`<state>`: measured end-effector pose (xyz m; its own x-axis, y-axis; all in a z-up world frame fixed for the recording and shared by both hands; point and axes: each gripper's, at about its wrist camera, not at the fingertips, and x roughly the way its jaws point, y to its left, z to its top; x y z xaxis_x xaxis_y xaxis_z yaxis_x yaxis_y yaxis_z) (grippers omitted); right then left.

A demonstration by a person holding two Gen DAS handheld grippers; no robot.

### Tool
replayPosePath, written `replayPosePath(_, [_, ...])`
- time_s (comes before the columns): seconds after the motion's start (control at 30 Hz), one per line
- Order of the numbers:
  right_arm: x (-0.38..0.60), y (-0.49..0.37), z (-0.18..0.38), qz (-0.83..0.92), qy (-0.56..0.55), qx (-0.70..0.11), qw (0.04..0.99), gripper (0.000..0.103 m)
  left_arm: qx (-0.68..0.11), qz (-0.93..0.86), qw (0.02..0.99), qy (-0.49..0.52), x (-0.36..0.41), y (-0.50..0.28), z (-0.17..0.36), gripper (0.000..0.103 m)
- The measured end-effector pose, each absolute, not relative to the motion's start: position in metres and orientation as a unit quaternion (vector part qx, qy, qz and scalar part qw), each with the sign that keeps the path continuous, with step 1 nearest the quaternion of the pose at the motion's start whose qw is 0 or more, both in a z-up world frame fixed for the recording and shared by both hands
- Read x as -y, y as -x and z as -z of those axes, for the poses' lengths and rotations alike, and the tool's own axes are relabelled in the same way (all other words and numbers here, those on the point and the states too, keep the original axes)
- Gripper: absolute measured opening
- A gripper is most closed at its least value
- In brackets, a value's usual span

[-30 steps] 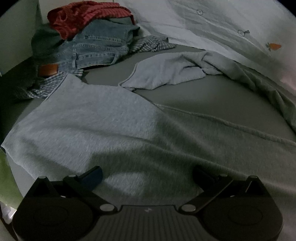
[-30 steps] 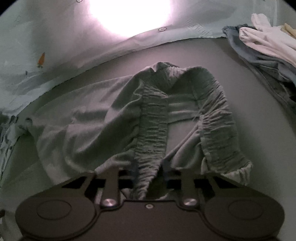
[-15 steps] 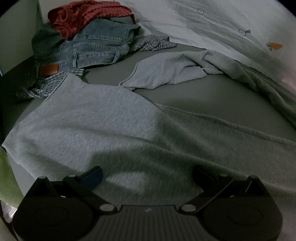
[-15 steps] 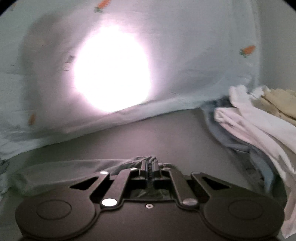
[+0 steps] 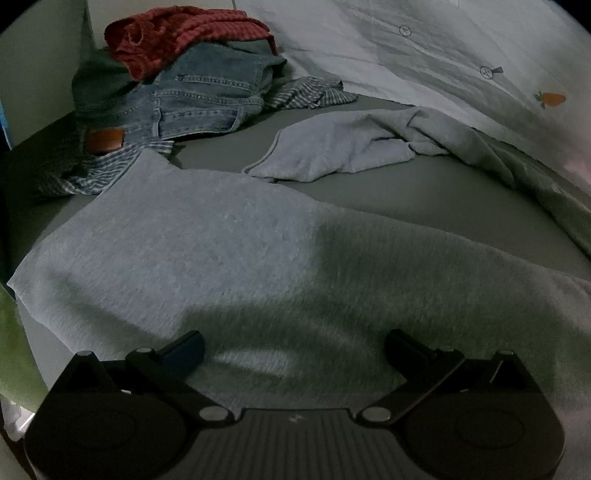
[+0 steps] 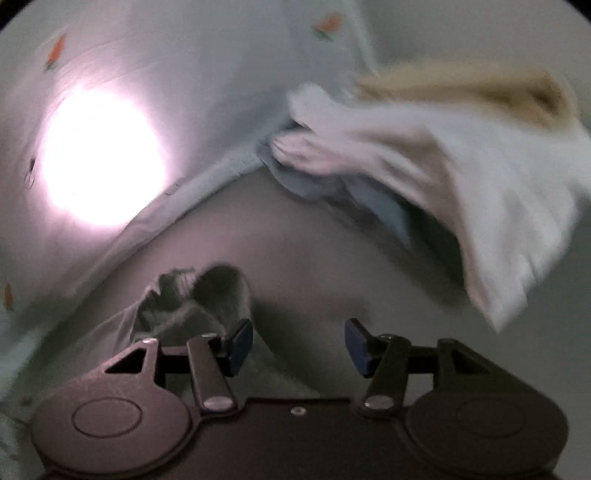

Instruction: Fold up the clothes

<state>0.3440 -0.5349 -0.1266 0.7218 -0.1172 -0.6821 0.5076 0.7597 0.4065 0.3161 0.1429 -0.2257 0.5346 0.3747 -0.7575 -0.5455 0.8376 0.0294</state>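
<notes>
A pair of grey sweatpants (image 5: 229, 251) lies spread on the dark bed sheet (image 5: 424, 199), one leg across the left wrist view, the other (image 5: 354, 147) bunched farther back. My left gripper (image 5: 293, 350) hovers open just above the near leg, nothing between its fingers. In the right wrist view the gathered waistband (image 6: 195, 295) of the sweatpants lies beside the left fingertip (image 6: 242, 343). My right gripper (image 6: 299, 345) is opening, its jaws apart over bare sheet (image 6: 295, 251), and nothing is pressed between the pads.
Folded jeans (image 5: 207, 99) with a red garment (image 5: 177, 33) on top sit at the back left, over a striped shirt (image 5: 310, 94). A carrot-print duvet (image 5: 424, 48) runs along the back. White and beige clothes (image 6: 461, 155) are heaped at the right.
My right gripper, shut on the waistband before, has opened and let it go, swinging right toward the white clothes. The left gripper has stayed put.
</notes>
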Motion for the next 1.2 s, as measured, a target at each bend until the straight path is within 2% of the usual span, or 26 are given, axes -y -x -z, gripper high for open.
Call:
replayPosePath(0.3, [0.516,-0.313,0.156,0.173,-0.399,-0.353,0.828,0.06,-0.404,-0.261,0.871,0.102,-0.144,-0.316,0.225,0.103])
replayPosePath(0.33, [0.512,-0.317,0.155,0.172,-0.391,-0.357,0.831,0.051,-0.402,-0.261,0.871,0.102,-0.144,-0.316,0.225,0.103])
replayPosePath(0.37, [0.508,-0.322,0.154,0.163,-0.381,-0.363,0.834,0.031,-0.401,-0.262,0.872,0.102,-0.144,-0.316,0.226,0.103])
replayPosePath(0.43, [0.502,-0.33,0.151,0.155,-0.364,-0.371,0.84,0.012,-0.399,-0.262,0.873,0.101,-0.144,-0.315,0.226,0.103])
replayPosePath(0.57, [0.498,-0.322,0.128,0.173,-0.321,-0.347,0.864,0.008,-0.4,-0.261,0.872,0.102,-0.145,-0.315,0.226,0.103])
replayPosePath(0.7, [0.502,-0.294,0.117,0.203,-0.29,-0.345,0.869,0.007,-0.408,-0.254,0.871,0.103,-0.148,-0.317,0.225,0.103])
replayPosePath(0.83, [0.505,-0.272,0.141,0.225,-0.28,-0.389,0.848,0.009,-0.42,-0.244,0.868,0.104,-0.153,-0.32,0.224,0.103])
replayPosePath(0.9, [0.5,-0.269,0.144,0.228,-0.275,-0.386,0.85,0.013,-0.432,-0.241,0.863,0.107,-0.156,-0.322,0.222,0.103])
replayPosePath(0.97, [0.495,-0.273,0.138,0.236,-0.258,-0.38,0.856,0.027,-0.443,-0.235,0.858,0.109,-0.158,-0.326,0.221,0.103])
replayPosePath(1.07, [0.49,-0.282,0.123,0.248,-0.215,-0.357,0.874,0.04,-0.462,-0.233,0.849,0.106,-0.16,-0.332,0.217,0.103])
replayPosePath(1.13, [0.487,-0.29,0.109,0.247,-0.181,-0.336,0.891,0.045,-0.46,-0.23,0.853,0.097,-0.157,-0.336,0.211,0.103])
replayPosePath(1.2, [0.484,-0.301,0.099,0.23,-0.166,-0.319,0.905,0.045,-0.447,-0.212,0.865,0.086,-0.151,-0.34,0.202,0.103])
